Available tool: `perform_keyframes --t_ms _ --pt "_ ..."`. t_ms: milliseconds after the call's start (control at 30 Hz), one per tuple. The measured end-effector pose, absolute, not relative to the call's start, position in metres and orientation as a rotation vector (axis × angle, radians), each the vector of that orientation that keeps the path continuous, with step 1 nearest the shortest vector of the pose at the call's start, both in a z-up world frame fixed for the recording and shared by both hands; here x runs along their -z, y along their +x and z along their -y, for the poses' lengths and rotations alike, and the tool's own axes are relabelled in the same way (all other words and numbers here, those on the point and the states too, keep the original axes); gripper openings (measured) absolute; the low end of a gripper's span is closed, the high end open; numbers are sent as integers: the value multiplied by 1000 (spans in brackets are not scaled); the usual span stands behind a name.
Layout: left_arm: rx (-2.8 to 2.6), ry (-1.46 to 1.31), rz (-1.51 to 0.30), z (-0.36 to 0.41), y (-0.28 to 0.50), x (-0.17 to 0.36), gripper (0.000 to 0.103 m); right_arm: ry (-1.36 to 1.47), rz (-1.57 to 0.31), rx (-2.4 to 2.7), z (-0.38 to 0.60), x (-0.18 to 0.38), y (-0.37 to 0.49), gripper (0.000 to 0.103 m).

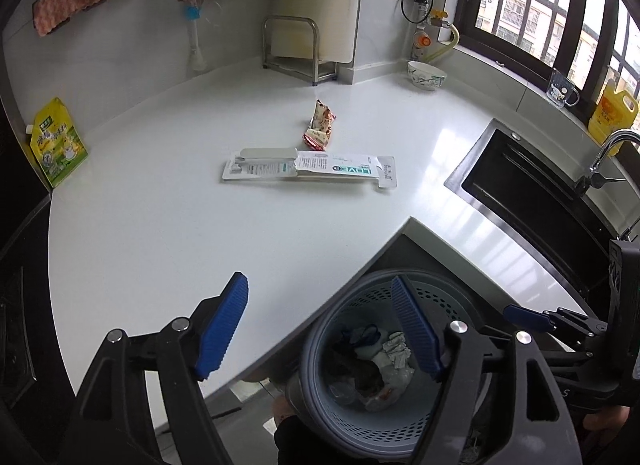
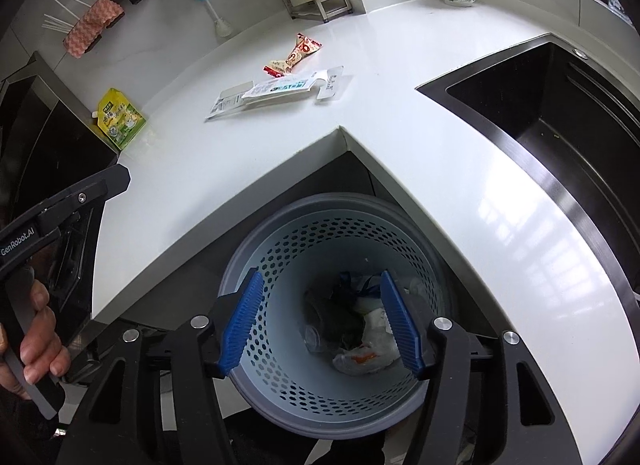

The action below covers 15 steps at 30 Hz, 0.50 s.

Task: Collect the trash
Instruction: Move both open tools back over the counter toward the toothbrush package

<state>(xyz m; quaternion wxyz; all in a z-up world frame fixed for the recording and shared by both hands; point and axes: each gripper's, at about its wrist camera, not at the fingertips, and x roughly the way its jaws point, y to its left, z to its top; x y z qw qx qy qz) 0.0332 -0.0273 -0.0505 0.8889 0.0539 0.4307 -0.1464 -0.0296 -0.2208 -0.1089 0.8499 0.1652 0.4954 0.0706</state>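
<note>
While both hang over the bin (image 2: 276, 249), left gripper (image 1: 320, 325) and right gripper (image 2: 320, 321) stand spread, empty; snack wrapper (image 1: 320, 127), long package (image 1: 308, 169) lie on counter (image 1: 160, 225)

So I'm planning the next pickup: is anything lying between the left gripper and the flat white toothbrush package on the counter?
Nothing visible. The left gripper is open and empty; bare counter runs up to the toothbrush package. The snack wrapper lies beyond it.
</note>
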Motion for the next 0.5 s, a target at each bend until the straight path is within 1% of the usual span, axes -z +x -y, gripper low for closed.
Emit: perform_keyframes --t_ms 133,200,500 --pt "358 172 -864 21 58 45 79 363 -1028 -118 218 102 -15 62" --pt "392 207 -847 20 73 45 83 369 -1020 -94 216 99 -7 63" --pt "572 319 -803 19 140 52 85 402 -1007 72 209 87 23 65"
